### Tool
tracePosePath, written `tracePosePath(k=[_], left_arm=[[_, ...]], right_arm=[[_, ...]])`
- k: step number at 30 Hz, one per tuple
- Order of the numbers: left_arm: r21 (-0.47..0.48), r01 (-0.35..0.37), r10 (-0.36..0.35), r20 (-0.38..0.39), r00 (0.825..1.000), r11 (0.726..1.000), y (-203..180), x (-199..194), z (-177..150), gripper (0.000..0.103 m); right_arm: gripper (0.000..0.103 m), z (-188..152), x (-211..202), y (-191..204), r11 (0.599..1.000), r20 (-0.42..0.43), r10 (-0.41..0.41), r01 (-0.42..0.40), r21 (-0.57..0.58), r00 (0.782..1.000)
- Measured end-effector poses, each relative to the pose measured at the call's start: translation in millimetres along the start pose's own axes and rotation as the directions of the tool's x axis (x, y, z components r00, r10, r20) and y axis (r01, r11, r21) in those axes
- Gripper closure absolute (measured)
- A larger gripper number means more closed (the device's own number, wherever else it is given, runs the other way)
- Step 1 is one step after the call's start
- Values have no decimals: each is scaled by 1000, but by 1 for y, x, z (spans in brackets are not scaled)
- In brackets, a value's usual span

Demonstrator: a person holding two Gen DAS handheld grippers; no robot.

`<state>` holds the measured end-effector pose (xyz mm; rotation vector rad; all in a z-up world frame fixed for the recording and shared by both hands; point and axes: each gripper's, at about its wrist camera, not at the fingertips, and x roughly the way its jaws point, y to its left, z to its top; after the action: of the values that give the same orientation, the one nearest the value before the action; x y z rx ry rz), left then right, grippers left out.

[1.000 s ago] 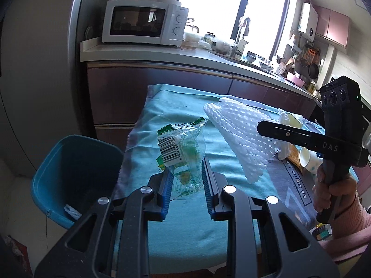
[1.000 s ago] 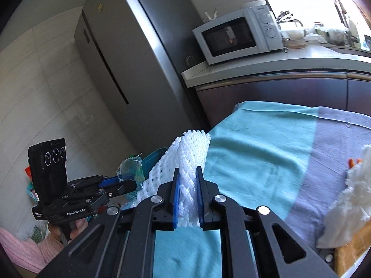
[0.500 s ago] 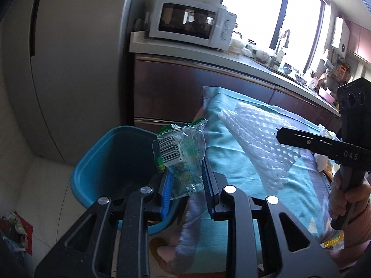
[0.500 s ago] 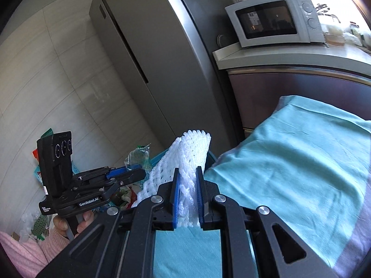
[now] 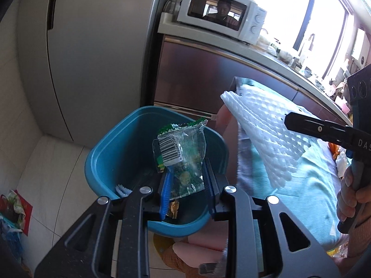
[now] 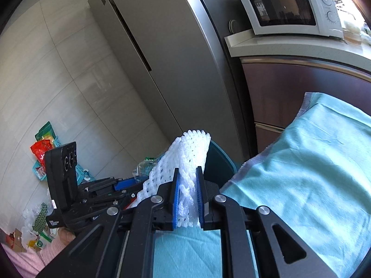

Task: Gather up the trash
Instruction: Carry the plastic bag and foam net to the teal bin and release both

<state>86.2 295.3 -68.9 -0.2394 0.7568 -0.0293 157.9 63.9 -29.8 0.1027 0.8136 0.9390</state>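
My left gripper is shut on a clear plastic wrapper with a barcode label and green print, held right above the open blue bin. My right gripper is shut on a white foam fruit net, whose free end reaches over the bin's rim at the table's left edge. In the left wrist view the foam net hangs to the right of the wrapper, over the teal cloth. The bin holds a white scrap and a gold wrapper at its bottom.
A table under a teal cloth stands right of the bin. Behind are a steel fridge, brown cabinets and a white microwave on the counter. Loose packets lie on the tiled floor at the left.
Both grippers have swung left off the table toward the bin. The wrapper now hangs over the bin's opening, and the foam net has come to the table's left edge.
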Motion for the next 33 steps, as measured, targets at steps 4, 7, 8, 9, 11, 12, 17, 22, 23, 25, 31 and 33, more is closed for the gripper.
tracePosePath(k=[4,7,8,9,11,12,17,22,23,25,31,33], left_arm=[[-16,-7,7,-16,1000,1000,6,11,-2,77],[-33,-12,11,-27,1000,999,11,19,-3,77],[-37,-15,14,-31,999,999,12,22,-2,77],[-43,-22,20,-38,999,999,13,25,-2,77],[-47,-27,25,-44,999,999,15,29,-2,77],[-48,-32,29,-46,998,998,15,32,-1,76],[-60,-47,43,-61,997,997,17,46,3,74],[-82,-55,49,-73,996,995,24,53,0,74],[-87,-54,48,-75,996,995,25,55,0,73],[-94,-52,44,-81,996,994,28,59,0,72],[-108,-58,48,-91,995,993,31,66,0,68],[-116,-61,51,-90,995,991,32,66,0,68]], right_arm=[[90,5,17,1,1000,-26,-11,11,2,1000],[90,8,28,1,1000,-44,-22,23,3,999],[90,9,31,1,1000,-49,-27,28,4,998],[90,9,34,2,1000,-54,-30,30,3,998],[89,10,40,2,999,-65,-43,43,2,997],[89,10,43,3,999,-70,-45,46,2,996],[87,11,61,1,997,-106,-69,70,10,992],[85,12,74,-5,996,-134,-80,84,26,988],[84,12,76,-5,996,-138,-84,89,26,987],[84,13,79,-7,995,-142,-86,91,30,986],[75,15,84,-11,994,-149,-87,95,46,985],[72,15,84,-13,994,-151,-84,93,51,985]])
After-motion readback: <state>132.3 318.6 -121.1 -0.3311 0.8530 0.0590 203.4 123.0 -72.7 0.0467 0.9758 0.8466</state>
